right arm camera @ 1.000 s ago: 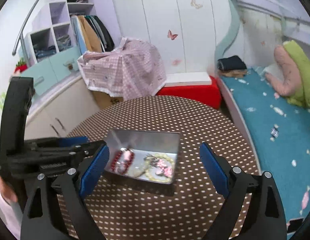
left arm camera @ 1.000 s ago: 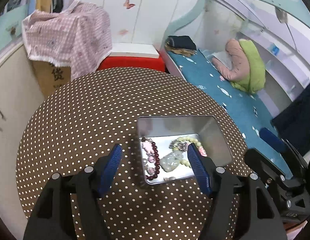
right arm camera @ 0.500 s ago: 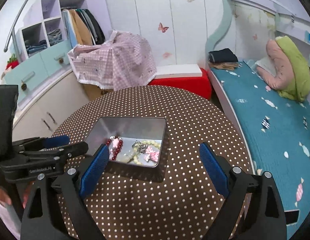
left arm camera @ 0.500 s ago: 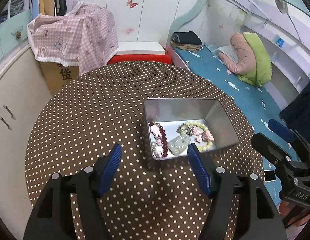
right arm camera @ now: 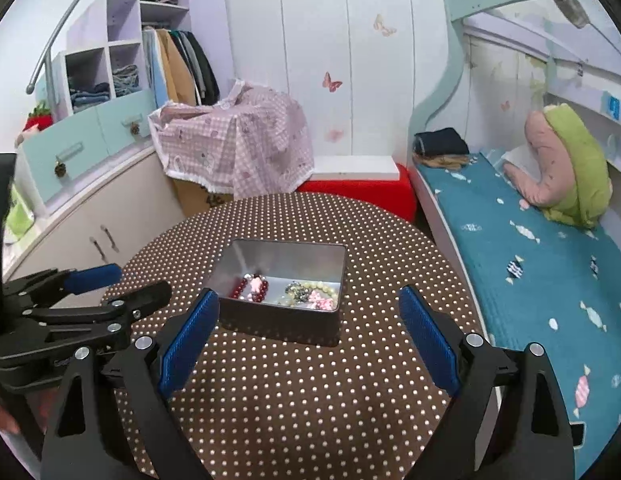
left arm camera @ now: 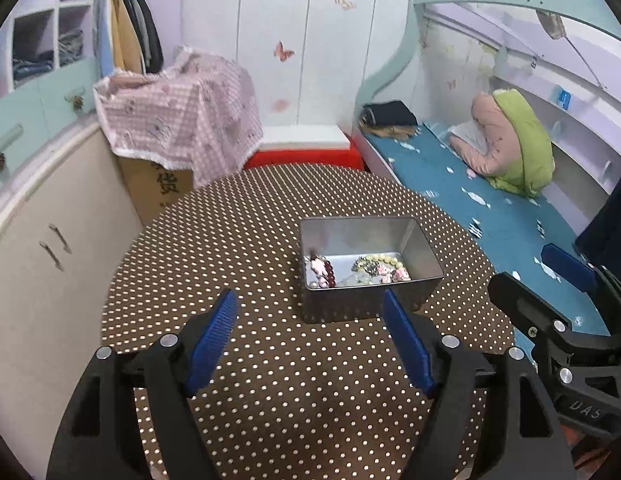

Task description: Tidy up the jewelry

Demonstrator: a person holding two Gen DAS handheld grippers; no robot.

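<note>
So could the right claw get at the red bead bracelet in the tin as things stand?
Probably yes: the right claw is open, the tin has no lid, and the red bead bracelet lies uncovered inside, though the tin's wall stands close beside it.

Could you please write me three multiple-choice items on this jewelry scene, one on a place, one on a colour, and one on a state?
1. Where does the jewelry lie?
A. Loose on the table
B. Inside the metal tin
C. On the bed

2. What colour are the pads on the grippers?
A. Blue
B. Red
C. Yellow

3. How does the left gripper stand?
A. Shut on a bracelet
B. Shut on the tin's rim
C. Open, holding nothing

Answers: 1 B, the beads sit on the tin's floor; 2 A, both views show blue pads; 3 C, only the dotted table shows between its fingers.
</note>
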